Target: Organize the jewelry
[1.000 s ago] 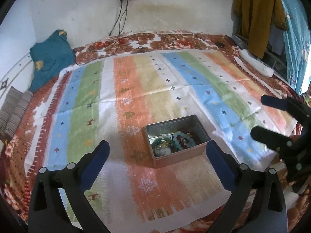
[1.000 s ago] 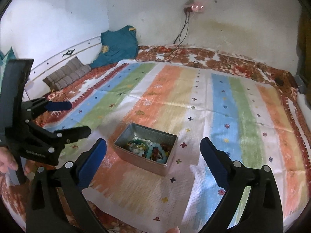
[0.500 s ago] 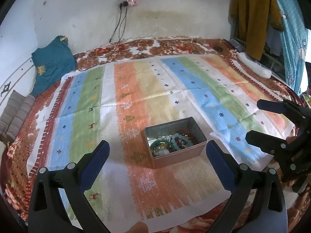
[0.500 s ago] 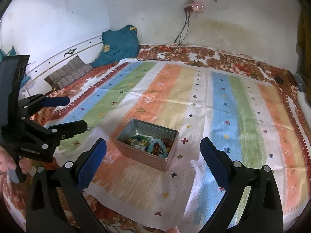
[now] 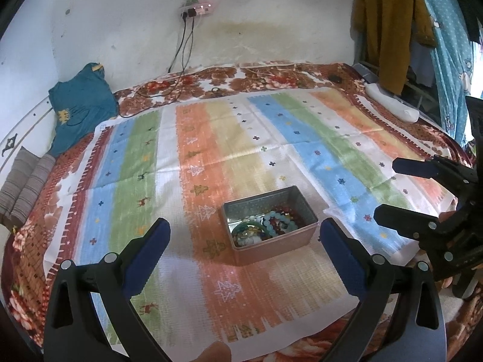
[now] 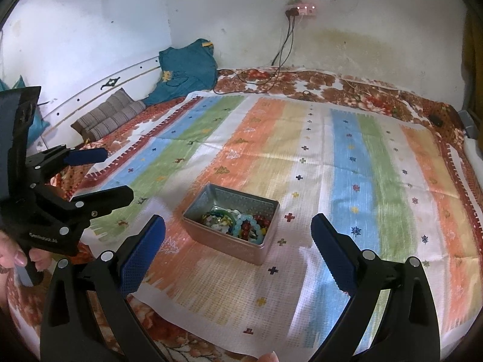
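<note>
here, metal tin (image 5: 273,242) holding beaded bracelets (image 5: 279,221), both grippers (image 5: 245,235) (image 6: 238,239) wide, empty

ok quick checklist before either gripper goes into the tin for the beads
1. Left gripper open and empty: ok.
2. Right gripper open and empty: ok.
3. Metal tin lid off, upright on the striped cloth: ok.
4. Jewelry reachable from above, nothing over it: ok.
5. Pieces untangled enough to lift one alone: cannot tell; beads lie piled together.
6. Cloth around the tin bare for laying pieces out: ok.
</note>
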A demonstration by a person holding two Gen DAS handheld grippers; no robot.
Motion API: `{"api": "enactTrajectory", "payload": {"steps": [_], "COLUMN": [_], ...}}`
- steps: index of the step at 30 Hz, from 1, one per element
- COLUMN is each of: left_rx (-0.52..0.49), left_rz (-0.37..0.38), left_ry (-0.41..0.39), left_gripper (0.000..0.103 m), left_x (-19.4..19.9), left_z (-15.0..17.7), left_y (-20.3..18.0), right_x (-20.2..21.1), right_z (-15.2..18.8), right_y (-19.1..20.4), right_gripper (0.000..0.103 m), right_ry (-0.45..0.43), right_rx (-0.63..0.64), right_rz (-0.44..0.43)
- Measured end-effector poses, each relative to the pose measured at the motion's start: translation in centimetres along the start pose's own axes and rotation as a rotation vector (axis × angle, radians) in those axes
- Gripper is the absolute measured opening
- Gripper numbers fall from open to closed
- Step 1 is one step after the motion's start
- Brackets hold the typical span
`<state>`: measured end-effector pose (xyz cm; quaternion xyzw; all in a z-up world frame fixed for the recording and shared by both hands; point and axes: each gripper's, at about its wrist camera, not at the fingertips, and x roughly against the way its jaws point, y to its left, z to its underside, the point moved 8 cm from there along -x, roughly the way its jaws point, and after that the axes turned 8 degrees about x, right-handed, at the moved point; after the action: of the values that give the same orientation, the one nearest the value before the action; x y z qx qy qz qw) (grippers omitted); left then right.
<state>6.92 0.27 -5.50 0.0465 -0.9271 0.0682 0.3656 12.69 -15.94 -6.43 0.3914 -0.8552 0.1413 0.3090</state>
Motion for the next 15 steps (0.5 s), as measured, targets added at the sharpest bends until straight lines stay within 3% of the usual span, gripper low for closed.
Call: {"api": "enactTrajectory", "payload": {"steps": [15], "left_rx": [0.009], "left_rz": [0.008], "left_ry": [-0.004], "left_gripper": [0.097], "left_x": [0.19], "left_z": [-0.18], "left_y": [-0.20], "right_x": [-0.02], "right_z": [-0.03], "right_y": [-0.10], "right_gripper": [0.098], "right_ry": [-0.018], "right_rx": [-0.005], "right_rz": [0.012]}}
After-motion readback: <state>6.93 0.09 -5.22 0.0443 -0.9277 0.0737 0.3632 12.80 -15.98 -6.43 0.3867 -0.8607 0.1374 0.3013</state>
